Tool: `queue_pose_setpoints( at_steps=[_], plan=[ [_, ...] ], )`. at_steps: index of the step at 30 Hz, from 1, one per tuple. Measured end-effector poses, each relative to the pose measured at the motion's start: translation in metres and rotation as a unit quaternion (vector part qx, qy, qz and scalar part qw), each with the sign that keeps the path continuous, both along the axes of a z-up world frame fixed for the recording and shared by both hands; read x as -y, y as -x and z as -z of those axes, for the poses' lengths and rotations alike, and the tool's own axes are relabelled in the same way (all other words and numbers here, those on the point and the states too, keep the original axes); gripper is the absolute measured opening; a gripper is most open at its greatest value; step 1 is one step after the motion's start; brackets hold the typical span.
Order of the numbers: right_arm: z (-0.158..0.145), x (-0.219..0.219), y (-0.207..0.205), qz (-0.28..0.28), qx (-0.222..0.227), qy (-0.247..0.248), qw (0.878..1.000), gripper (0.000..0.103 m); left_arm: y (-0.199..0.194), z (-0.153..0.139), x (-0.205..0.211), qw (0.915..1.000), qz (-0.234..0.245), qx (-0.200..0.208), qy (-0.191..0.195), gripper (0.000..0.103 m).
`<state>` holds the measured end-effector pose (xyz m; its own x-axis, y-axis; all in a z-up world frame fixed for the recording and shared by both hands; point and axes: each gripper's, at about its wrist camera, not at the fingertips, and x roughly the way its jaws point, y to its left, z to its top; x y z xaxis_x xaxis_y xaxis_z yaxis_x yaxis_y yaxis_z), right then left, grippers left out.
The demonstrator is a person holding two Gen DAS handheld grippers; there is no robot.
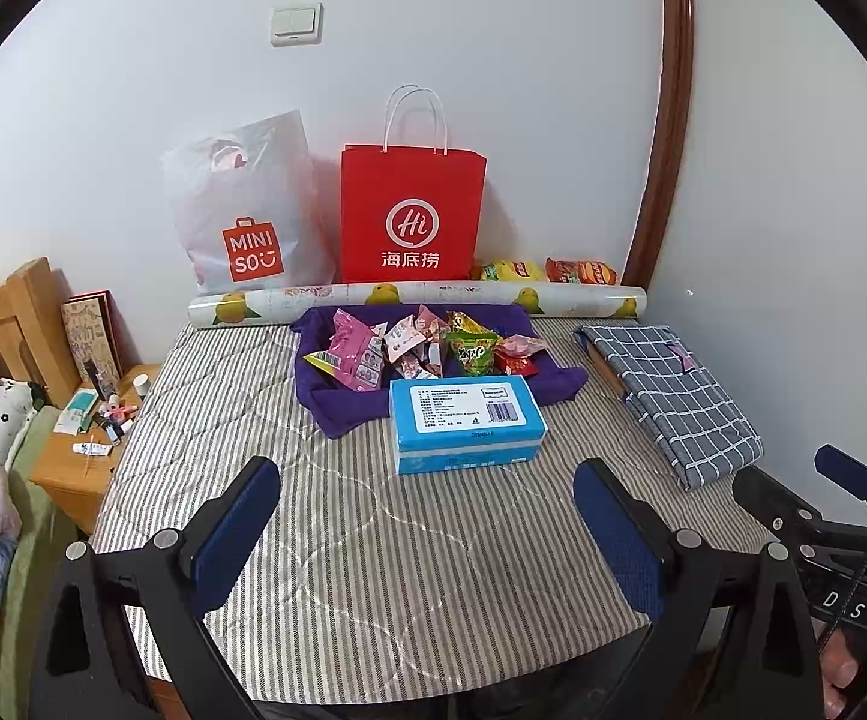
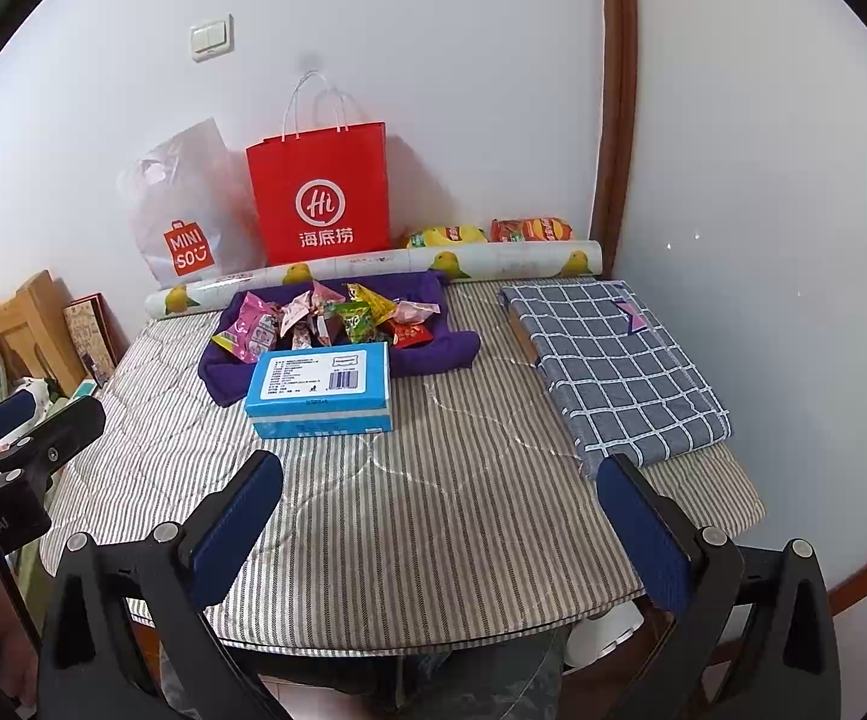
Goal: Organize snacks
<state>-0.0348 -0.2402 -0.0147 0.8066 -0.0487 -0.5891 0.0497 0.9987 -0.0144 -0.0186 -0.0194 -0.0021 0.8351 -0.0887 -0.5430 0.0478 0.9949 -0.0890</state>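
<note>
Several snack packets point(image 1: 421, 345) point(image 2: 328, 321) in pink, green and red lie in a heap on a purple cloth point(image 1: 337, 408) point(image 2: 433, 354) at the far middle of a striped table point(image 1: 373, 540) point(image 2: 463, 510). A blue box point(image 1: 466, 423) point(image 2: 320, 390) stands just in front of the heap. My left gripper point(image 1: 427, 480) is open and empty above the table's near edge, short of the box. My right gripper point(image 2: 442, 474) is open and empty, to the right of the box. Each gripper shows at the edge of the other's view.
A red paper bag point(image 1: 412, 216) point(image 2: 320, 192) and a white MINISO bag point(image 1: 247, 210) point(image 2: 184, 210) lean on the back wall behind a printed roll point(image 1: 421, 297) point(image 2: 373, 267). Two more snack bags point(image 1: 547, 270) point(image 2: 493, 232) lie behind the roll. A folded checked cloth point(image 1: 673, 402) point(image 2: 613, 366) lies right. A cluttered nightstand point(image 1: 91, 450) stands left.
</note>
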Motion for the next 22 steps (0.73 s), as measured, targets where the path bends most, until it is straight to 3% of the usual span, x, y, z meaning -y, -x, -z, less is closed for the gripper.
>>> queue_pose_setpoints(
  at_steps=[22],
  plan=[
    [0.0022,-0.0067,-0.0076,-0.01,0.0,0.002,1.0,0.103,-0.0068,0.0035,-0.0022,1.0,-0.007,-0.002,-0.001,0.099]
  ],
)
